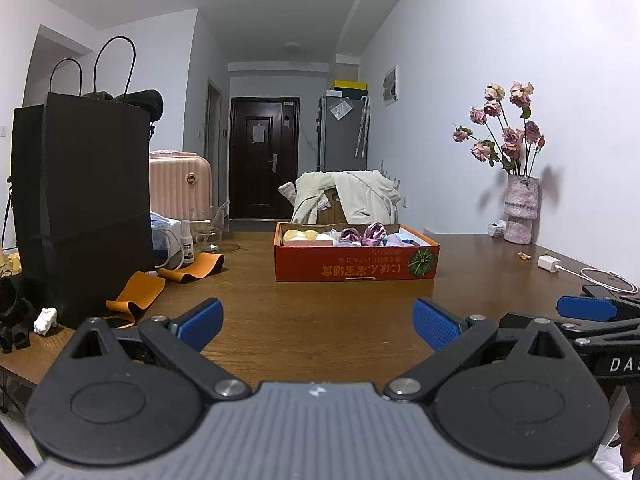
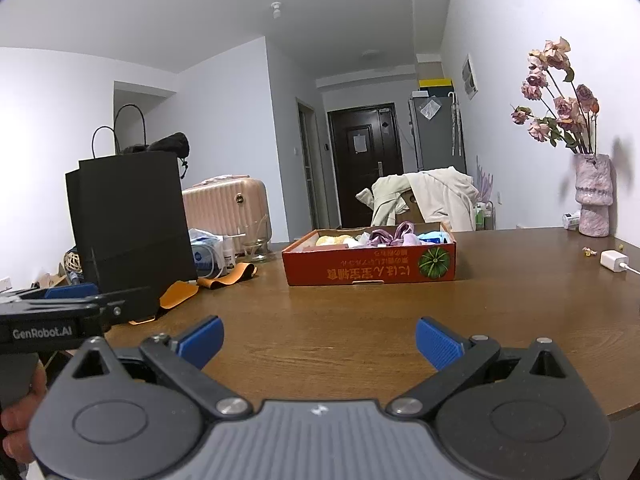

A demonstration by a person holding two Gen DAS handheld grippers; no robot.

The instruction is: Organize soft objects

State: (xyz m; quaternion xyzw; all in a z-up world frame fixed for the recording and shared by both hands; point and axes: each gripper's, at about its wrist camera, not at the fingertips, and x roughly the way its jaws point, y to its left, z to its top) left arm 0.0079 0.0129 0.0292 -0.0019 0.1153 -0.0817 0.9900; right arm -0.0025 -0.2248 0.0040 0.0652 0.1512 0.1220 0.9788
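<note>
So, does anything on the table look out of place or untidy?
Mostly the orange strap: it lies loose and curled on the table beside the black bag, outside the red box where the soft things sit. The flowers in the vase look dried and drooping. Nothing is spilled.

- Box [image 1: 355, 258] mid-table [image 1: 320, 312], soft items [image 1: 362, 235] inside.
- Bag [image 1: 86, 200] at left.
- Vase [image 1: 520, 210] far right, charger [image 1: 548, 263] before it.
- Chair [image 1: 346, 196] behind box.

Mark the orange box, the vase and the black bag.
orange box [image 1: 352, 269], left wrist view, front wall
vase [image 1: 519, 212], left wrist view, body
black bag [image 2: 132, 220], right wrist view, front face
</note>
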